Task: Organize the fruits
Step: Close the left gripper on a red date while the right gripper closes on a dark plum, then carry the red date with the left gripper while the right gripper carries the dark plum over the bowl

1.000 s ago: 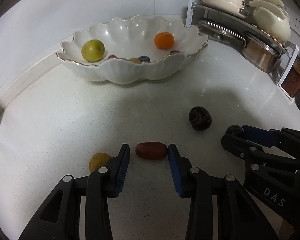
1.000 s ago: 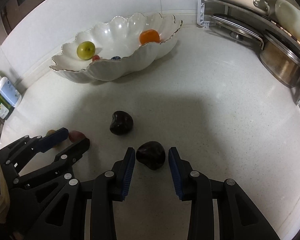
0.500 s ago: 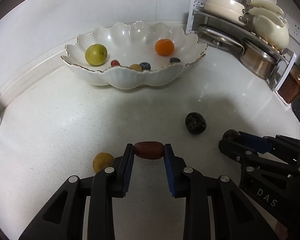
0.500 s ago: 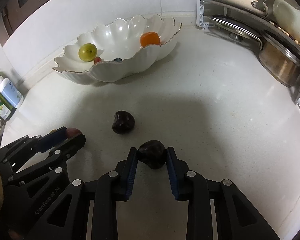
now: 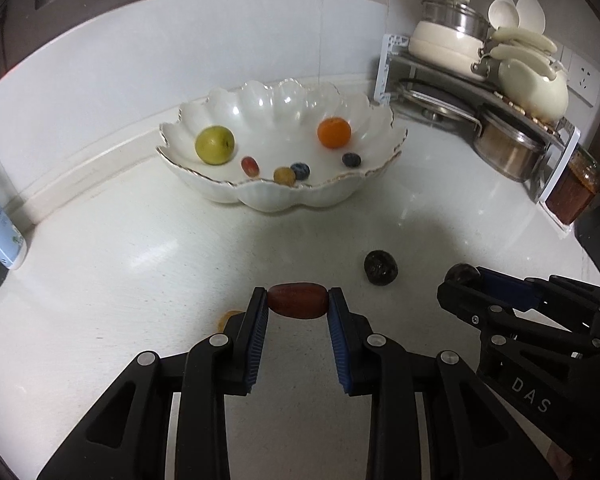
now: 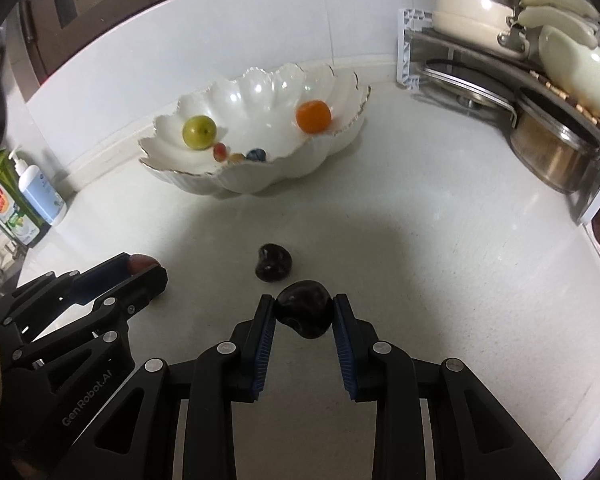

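My left gripper (image 5: 298, 305) is shut on a reddish-brown date (image 5: 298, 300) and holds it above the counter. My right gripper (image 6: 304, 312) is shut on a dark plum (image 6: 304, 309), lifted off the counter. A second dark plum (image 5: 380, 267) lies on the counter between them; it also shows in the right wrist view (image 6: 273, 262). A small yellow fruit (image 5: 227, 317) lies by the left finger, partly hidden. The white scalloped bowl (image 5: 300, 196) at the back holds a green fruit (image 5: 215, 145), an orange (image 5: 334, 132) and several small fruits.
A metal rack (image 5: 480, 92) with pots and cream cookware stands at the back right. A jar (image 5: 572, 192) stands at its end. Soap bottles (image 6: 23, 192) stand at the left by the wall. The white counter (image 5: 139, 248) lies between bowl and grippers.
Both grippers closed on their fruit, the left on the date and the right on the plum, then lifted them up from the counter. The views now look from higher.
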Motion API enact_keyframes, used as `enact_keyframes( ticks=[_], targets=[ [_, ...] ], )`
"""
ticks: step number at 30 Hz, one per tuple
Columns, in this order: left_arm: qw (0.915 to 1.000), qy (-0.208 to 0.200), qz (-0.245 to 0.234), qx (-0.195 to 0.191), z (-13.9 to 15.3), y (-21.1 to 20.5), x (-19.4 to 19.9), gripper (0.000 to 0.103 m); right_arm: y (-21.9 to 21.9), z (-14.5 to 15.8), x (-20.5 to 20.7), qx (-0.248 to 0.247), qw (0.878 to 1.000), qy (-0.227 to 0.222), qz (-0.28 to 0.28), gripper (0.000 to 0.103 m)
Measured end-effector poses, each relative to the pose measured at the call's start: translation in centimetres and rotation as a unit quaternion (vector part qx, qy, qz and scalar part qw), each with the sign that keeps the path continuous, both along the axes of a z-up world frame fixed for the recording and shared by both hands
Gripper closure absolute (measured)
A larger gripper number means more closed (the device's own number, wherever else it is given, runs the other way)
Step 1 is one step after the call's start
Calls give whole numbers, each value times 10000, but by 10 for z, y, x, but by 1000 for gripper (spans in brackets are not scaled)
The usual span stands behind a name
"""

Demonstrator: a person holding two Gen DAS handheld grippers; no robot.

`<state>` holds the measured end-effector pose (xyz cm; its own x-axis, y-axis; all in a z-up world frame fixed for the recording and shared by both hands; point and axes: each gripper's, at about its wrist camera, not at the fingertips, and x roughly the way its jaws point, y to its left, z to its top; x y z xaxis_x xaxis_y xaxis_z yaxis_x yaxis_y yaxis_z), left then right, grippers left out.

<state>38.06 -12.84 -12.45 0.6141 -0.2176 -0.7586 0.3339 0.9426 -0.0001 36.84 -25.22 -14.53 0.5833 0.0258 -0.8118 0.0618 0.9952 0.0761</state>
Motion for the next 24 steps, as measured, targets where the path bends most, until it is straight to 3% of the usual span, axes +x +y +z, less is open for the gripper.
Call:
enact_keyframes(
  ticks=[24],
  targets=[
    [9963, -819, 213, -156, 67, 23, -27, 73, 25, 70, -19, 14, 9951, -959, 259, 73]
  ],
)
